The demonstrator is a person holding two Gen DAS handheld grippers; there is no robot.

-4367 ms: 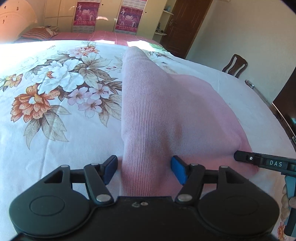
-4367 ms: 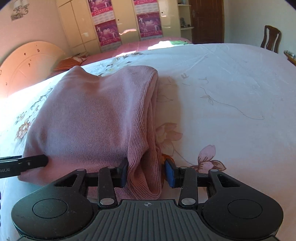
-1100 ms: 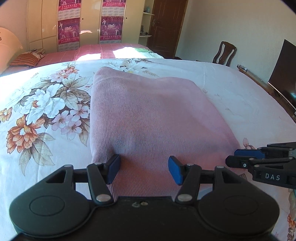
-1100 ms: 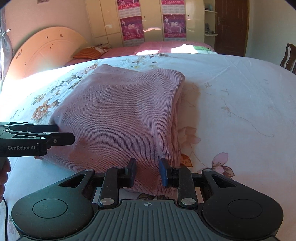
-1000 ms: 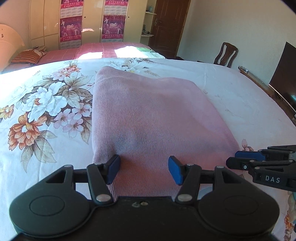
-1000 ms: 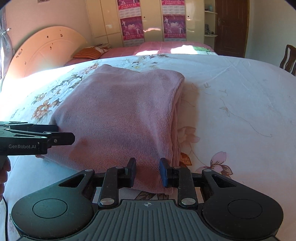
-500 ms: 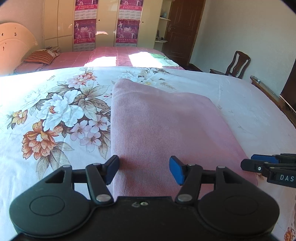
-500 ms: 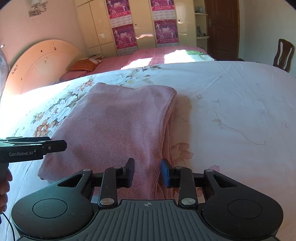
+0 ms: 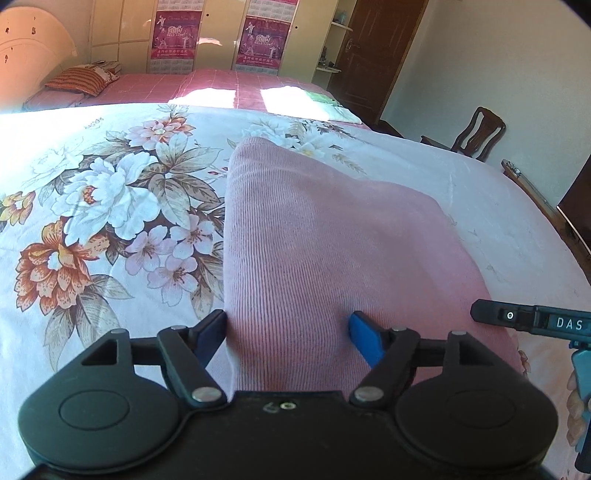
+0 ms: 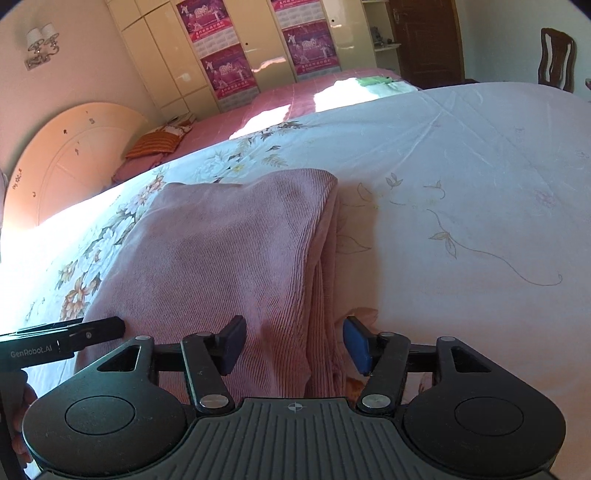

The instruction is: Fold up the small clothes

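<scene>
- A folded pink knit garment [image 9: 325, 258] is laid flat on the bed's floral sheet [image 9: 92, 221].
- The left tool [image 9: 288, 332] is set over the garment's near left corner; its jaws are opening, with cloth lying between them, unpinched.
- The right tool [image 10: 291, 341] is set at the near right edge, jaws opening wide, the stacked folds between them.

One folded pink ribbed knit garment [image 9: 325, 251] at centre frame on one floral-printed white bedspread [image 9: 92, 206]; two black handheld grippers [image 9: 288, 332] [image 10: 291, 343], two magenta wall calendars [image 9: 173, 33] upper left, one dark wooden chair [image 9: 476, 133] at right.
</scene>
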